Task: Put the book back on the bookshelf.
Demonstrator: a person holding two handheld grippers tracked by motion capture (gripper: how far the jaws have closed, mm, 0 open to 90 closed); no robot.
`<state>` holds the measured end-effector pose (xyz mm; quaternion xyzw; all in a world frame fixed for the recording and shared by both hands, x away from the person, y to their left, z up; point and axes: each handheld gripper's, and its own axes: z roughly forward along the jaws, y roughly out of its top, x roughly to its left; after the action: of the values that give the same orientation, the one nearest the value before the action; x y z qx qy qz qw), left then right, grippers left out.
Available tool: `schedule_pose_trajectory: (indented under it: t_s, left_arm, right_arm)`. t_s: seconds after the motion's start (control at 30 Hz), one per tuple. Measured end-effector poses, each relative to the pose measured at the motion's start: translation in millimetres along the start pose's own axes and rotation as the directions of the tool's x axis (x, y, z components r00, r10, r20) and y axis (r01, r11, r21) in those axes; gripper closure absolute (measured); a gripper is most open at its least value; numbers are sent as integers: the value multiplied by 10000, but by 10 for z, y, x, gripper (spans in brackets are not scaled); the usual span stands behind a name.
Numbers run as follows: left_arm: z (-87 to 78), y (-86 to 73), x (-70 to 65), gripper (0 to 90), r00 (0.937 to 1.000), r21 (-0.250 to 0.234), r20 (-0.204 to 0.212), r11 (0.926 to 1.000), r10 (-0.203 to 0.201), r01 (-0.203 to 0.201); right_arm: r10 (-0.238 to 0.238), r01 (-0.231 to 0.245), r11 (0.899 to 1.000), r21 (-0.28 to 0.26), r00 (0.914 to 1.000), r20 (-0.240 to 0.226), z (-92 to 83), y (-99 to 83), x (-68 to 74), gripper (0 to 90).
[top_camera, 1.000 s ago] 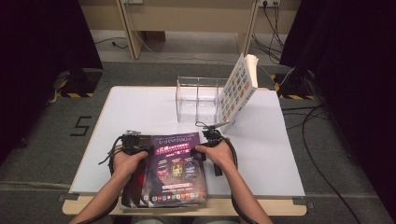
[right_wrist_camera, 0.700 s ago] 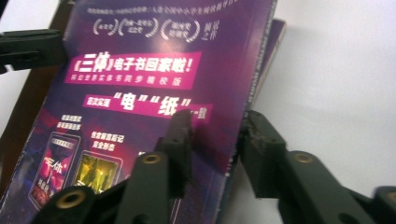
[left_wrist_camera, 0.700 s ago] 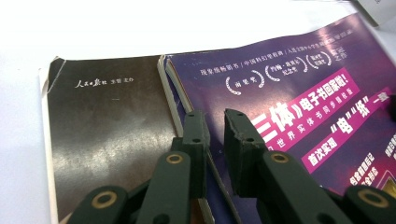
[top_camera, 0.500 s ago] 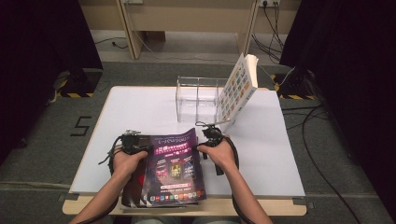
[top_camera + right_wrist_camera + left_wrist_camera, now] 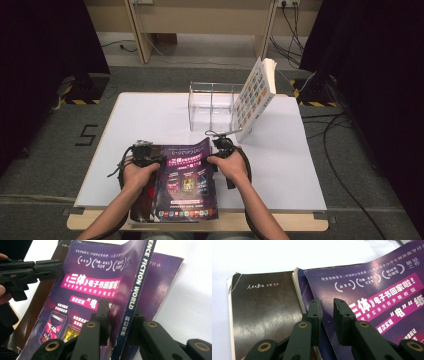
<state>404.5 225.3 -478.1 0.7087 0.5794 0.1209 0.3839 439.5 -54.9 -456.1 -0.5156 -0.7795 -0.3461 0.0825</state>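
Purple-covered magazine at near edge of white table, on top of a stack, its upper right corner lifted and curled. Below it, dark brown book and another purple magazine, offset. Left gripper at left edge of top magazine; in left gripper view, cover edge between the two jaws, a small gap there, jaws just opening slightly; pads not visibly pressing, so apart. Right gripper at right edge; in right gripper view, jaws on either side of the spine lettered "SCIENCE FICTION WORLD", just closing, one pad on the cover, the other behind the spine: clamped on the magazine. Clear acrylic rack at far side of table, well apart from the stack; illustrated book leaning tilted against its right side.
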Motion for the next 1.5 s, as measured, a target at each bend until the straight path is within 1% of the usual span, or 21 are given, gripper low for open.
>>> schedule_pose_trajectory:
  t_s: [0.07, 0.13, 0.2, 0.27, 0.33, 0.5, 0.53, 0.57, 0.6, 0.67, 0.7, 0.73, 0.77, 0.8, 0.87, 0.97, 1.07, 1.2, 1.3, 1.4, 1.5]
  left_arm:
    - [-3, 1, 10, 707, 10000, -40, -94, 10000, 34, -34]
    - [-38, 2, 26, 642, 9993, -193, -364, 9998, -3, -4]
    - [-110, 8, 42, 574, 9989, -577, -462, 9983, -62, 35]
    - [-193, 5, 67, 508, 9989, -918, -349, 9954, -313, 280]
    - [-267, -14, 100, 479, 9989, -1129, -203, 9928, -413, 388]
    - [-391, -118, 194, 471, 9974, -1503, -20, 9861, -719, 708]
    - [-410, -149, 212, 471, 9971, -1552, -30, 9851, -760, 747]
    - [-429, -180, 233, 471, 9970, -1609, -67, 9841, -777, 756]
    - [-446, -213, 253, 471, 9968, -1659, -85, 9831, -796, 771]
    - [-474, -283, 300, 472, 9945, -1825, -130, 9781, -1044, 1003]
    - [-484, -316, 320, 473, 9932, -1939, -245, 9752, -1137, 1069]
    - [-489, -342, 335, 477, 9927, -1957, -365, 9750, -1148, 1056]
    - [-493, -356, 352, 478, 9926, -1917, -326, 9754, -1173, 1090]
    - [-501, -363, 368, 478, 9911, -1969, -262, 9727, -1308, 1232]
    - [-515, -368, 381, 483, 9910, -2055, -410, 9717, -1271, 1161]
    - [-512, -369, 378, 498, 9912, -2086, -371, 9710, -1270, 1166]
    - [-507, -369, 365, 498, 9911, -2118, -223, 9695, -1310, 1234]
    - [-501, -368, 357, 495, 9919, -2211, -159, 9679, -1259, 1193]
    - [-488, -378, 353, 483, 9916, -2251, -75, 9664, -1292, 1242]
    - [-468, -386, 353, 462, 9908, -2281, 3, 9646, -1356, 1320]
    - [-454, -389, 355, 448, 9908, -2259, 25, 9651, -1355, 1325]
  right_arm:
    - [56, -56, 9999, -104, 10000, -36, -7, -8, 5, 797]
    - [241, -243, 9995, -175, 9996, -144, -19, -12, 17, 813]
    - [263, -273, 9989, -390, 9993, -253, -41, -6, 24, 827]
    - [340, -362, 9970, -681, 9989, -334, -81, 4, 30, 835]
    - [349, -389, 9943, -993, 9985, -411, -123, 10, 36, 839]
    - [322, -393, 9892, -1413, 9981, -520, -202, 2, 80, 841]
    - [203, -279, 9876, -1545, 9985, -508, -212, -1, 82, 841]
    - [270, -349, 9865, -1600, 9983, -510, -226, -4, 97, 841]
    - [105, -184, 9852, -1706, 9988, -475, -237, -3, 98, 841]
    - [-28, -49, 9812, -1929, 9992, -394, -264, -3, 113, 841]
    - [-63, -13, 9788, -2051, 9993, -362, -279, -1, 123, 841]
    - [-143, 72, 9758, -2186, 9994, -309, -294, 1, 129, 841]
    - [-183, 125, 9734, -2288, 9996, -233, -310, 4, 141, 841]
    - [-249, 196, 9714, -2367, 9995, -194, -324, 8, 146, 841]
    - [-311, 263, 9670, -2534, 9994, -150, -353, 11, 156, 841]
    - [-352, 325, 9604, -2769, 9994, -49, -397, 11, 160, 842]
    - [-466, 480, 9511, -3051, 9988, 119, -450, 8, 170, 842]
    - [-537, 560, 9343, -3521, 9984, 163, -550, 9, 195, 842]
    - [-600, 655, 9200, -3864, 9979, 262, -619, 9, 211, 841]
    - [-654, 741, 9024, -4244, 9972, 350, -691, 11, 213, 842]
    - [-684, 815, 8877, -4532, 9966, 451, -753, 18, 204, 842]
